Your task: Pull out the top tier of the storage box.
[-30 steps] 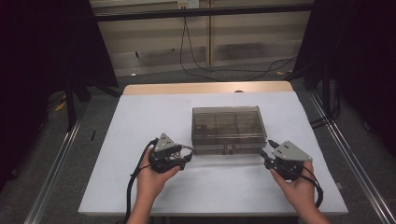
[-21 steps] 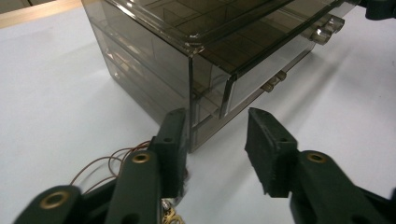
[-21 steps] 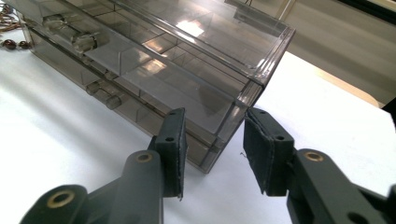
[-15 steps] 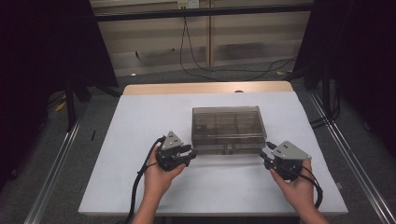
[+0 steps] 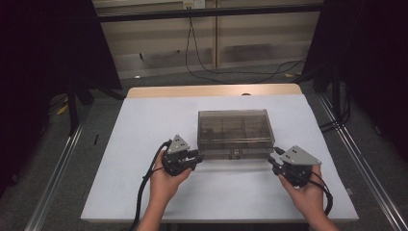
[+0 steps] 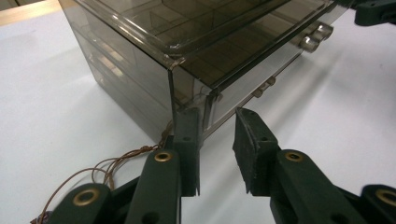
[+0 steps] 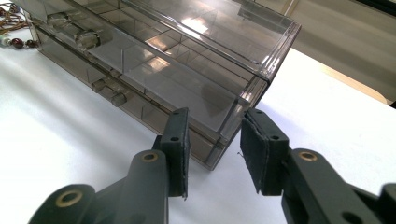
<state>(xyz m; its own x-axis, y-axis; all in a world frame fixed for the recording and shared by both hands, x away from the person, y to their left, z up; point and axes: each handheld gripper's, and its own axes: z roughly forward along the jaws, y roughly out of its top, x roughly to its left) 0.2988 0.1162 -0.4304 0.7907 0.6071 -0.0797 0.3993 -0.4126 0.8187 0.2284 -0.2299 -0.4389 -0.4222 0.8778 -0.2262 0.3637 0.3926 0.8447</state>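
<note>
Nearest the surface's (image 5: 120, 192) near edge, two hands come up from below, each holding a gripper. The left hand (image 5: 163, 180) holds the left gripper (image 5: 196, 158) toward the left of the near half, its tip at the box's near left corner. The right hand (image 5: 305, 190) holds the right gripper (image 5: 272, 162) toward the near right, its tip at the box's near right corner.

In the left gripper view, the left gripper (image 6: 217, 140) has its jaws parted with a clear gap between them. One jaw sits against the box's (image 6: 140, 79) near corner edge, the other stands free over the white surface (image 6: 56, 116). A thin brown cord (image 6: 112, 163) lies looped on the surface just beside that corner. Two pairs of small clear knobs (image 6: 315, 37) stick out from the box's front.

In the right gripper view, the right gripper (image 7: 215, 144) is likewise open, its jaws set either side of the box's (image 7: 187, 70) corner, though whether they touch it cannot be told. Clear knobs (image 7: 112, 93) show along the front, and a few beads (image 7: 14, 42) lie at the box's far end.

Beyond the grippers, the smoky clear box (image 5: 235, 132) stands around the middle of the surface, its lid closed and inner compartments faintly visible. A strip of bare wood (image 5: 211, 90) shows along the far edge. Past it, cables (image 5: 202, 67) trail on the floor.
</note>
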